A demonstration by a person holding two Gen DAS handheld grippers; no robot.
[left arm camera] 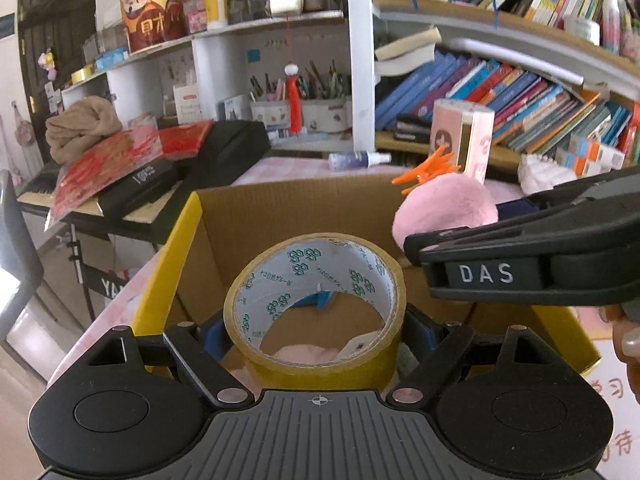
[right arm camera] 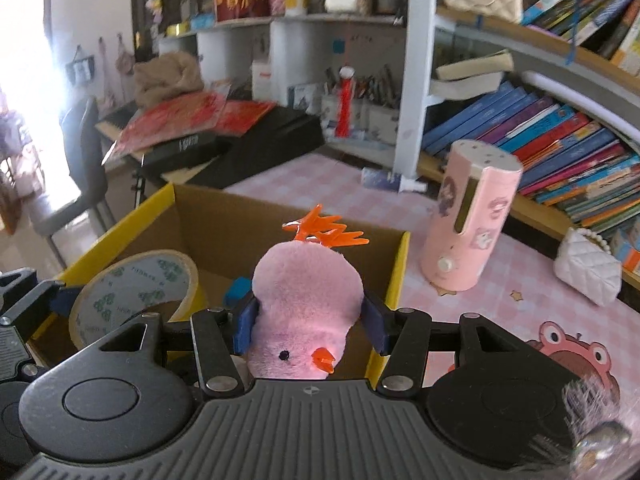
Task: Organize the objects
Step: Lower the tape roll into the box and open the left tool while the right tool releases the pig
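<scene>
Pink chick held over the box

The right gripper (right arm camera: 310, 326) clamps a pink plush chick (right arm camera: 306, 300) by its sides above an open cardboard box (right arm camera: 224, 220). A tape roll (right arm camera: 132, 292) sits at the left, held in the left gripper (right arm camera: 60, 300); a pink cylinder (right arm camera: 468, 220) stands right of the box.

**What sits around my work spot**

Behind me I see a pink checked tablecloth (right arm camera: 320, 192) with a pink cylinder holder (right arm camera: 468, 224) standing upright on it, a white quilted purse (right arm camera: 588, 272) near it. A small spray bottle (right arm camera: 390, 181) lies on its side by the white shelf post (right arm camera: 414, 80). Books (right arm camera: 540, 132) lean in rows on the shelves. To the left, red packets (right arm camera: 176, 120) and a brown cloth bundle (right arm camera: 166, 76) rest on a black keyboard (right arm camera: 192, 144)
</scene>
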